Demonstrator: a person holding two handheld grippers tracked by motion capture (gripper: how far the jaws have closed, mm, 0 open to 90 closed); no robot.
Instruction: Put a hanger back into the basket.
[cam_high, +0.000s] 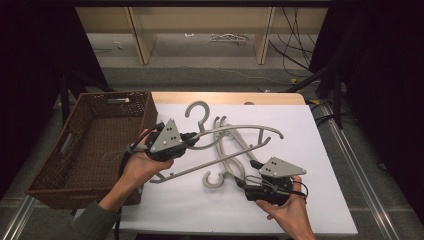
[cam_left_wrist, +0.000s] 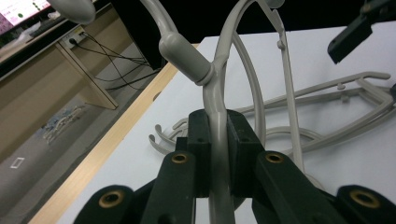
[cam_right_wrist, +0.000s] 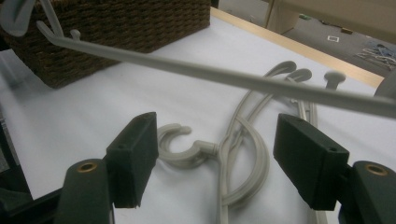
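A grey plastic hanger (cam_high: 235, 130) hangs above the white table top, held by my left gripper (cam_high: 192, 136), which is shut on its shoulder just below the hook. In the left gripper view both pads clamp the hanger's arm (cam_left_wrist: 218, 93) at my left gripper (cam_left_wrist: 218, 140). Other grey hangers (cam_high: 225, 160) lie tangled on the table beneath it. My right gripper (cam_high: 248, 173) stands open at the pile's near right side. In the right gripper view its jaws (cam_right_wrist: 217, 158) stand wide apart, with the lying hangers (cam_right_wrist: 243, 140) beyond them and the lifted hanger's bar (cam_right_wrist: 210, 74) crossing above.
A brown wicker basket (cam_high: 60, 165) stands at the table's left edge, also seen as a basket (cam_right_wrist: 116, 28) in the right gripper view. The white cover (cam_high: 310, 150) spreads over the table; a wooden edge (cam_high: 225, 97) runs along the far side.
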